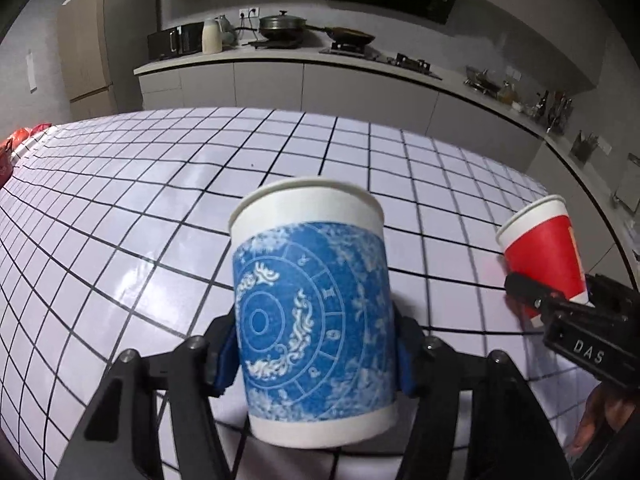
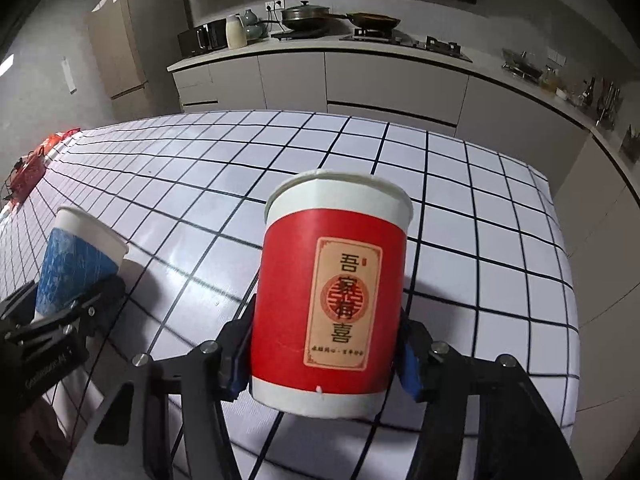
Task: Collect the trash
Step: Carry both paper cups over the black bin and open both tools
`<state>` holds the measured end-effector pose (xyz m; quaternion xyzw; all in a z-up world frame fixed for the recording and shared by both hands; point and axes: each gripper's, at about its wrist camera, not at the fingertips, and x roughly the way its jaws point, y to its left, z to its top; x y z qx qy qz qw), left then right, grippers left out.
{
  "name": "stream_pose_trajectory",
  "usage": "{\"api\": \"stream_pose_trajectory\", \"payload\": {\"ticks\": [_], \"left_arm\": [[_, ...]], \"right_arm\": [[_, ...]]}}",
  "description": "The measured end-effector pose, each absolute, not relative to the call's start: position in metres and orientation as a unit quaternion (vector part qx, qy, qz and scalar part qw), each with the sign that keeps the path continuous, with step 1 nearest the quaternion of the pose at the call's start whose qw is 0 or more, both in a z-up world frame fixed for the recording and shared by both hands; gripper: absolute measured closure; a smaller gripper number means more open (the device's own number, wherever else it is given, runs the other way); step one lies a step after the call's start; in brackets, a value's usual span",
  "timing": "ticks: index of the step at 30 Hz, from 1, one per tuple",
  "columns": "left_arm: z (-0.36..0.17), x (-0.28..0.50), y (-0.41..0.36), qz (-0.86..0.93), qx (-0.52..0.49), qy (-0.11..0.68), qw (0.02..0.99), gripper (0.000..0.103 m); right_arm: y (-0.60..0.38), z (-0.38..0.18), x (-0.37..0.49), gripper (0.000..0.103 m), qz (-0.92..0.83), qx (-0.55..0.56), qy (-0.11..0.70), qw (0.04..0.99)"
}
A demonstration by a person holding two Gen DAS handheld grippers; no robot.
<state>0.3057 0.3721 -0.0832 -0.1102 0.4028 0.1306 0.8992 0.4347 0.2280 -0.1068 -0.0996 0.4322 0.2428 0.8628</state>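
My left tongs (image 1: pixel 316 350) are clenched on the blue paper cup (image 1: pixel 310 312), upright between the pads; my right tongs (image 2: pixel 326 354) grasp the red paper cup (image 2: pixel 334 296) likewise. I hold the 2 cups low over the gridded table (image 1: pixel 120 216) to carry both off as trash together.

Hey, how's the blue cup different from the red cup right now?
The blue cup has a white-on-blue circular pattern with swirls; the red cup has a beige label with Chinese characters. The blue cup sits between the fingers of the left gripper, the red cup in the right gripper. Both are upright paper cups with white rims and bases, over the checked table, with the blue pads against their sides.
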Motion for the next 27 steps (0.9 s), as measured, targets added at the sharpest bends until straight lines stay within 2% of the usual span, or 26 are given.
{"api": "stream_pose_trajectory", "payload": {"ticks": [12,27], "left_arm": [[-0.045,0.244,0.319,0.111,-0.112,0.367,0.917,0.042],[-0.028,0.197,0.189,0.042,-0.088,0.360,0.928,0.042]], "right_arm": [[0.171,-0.064,0.351,0.044,0.261,-0.098,0.394,0.876],[0.004,-0.029,0.261,0.044,0.230,-0.080,0.378,0.893]]}}
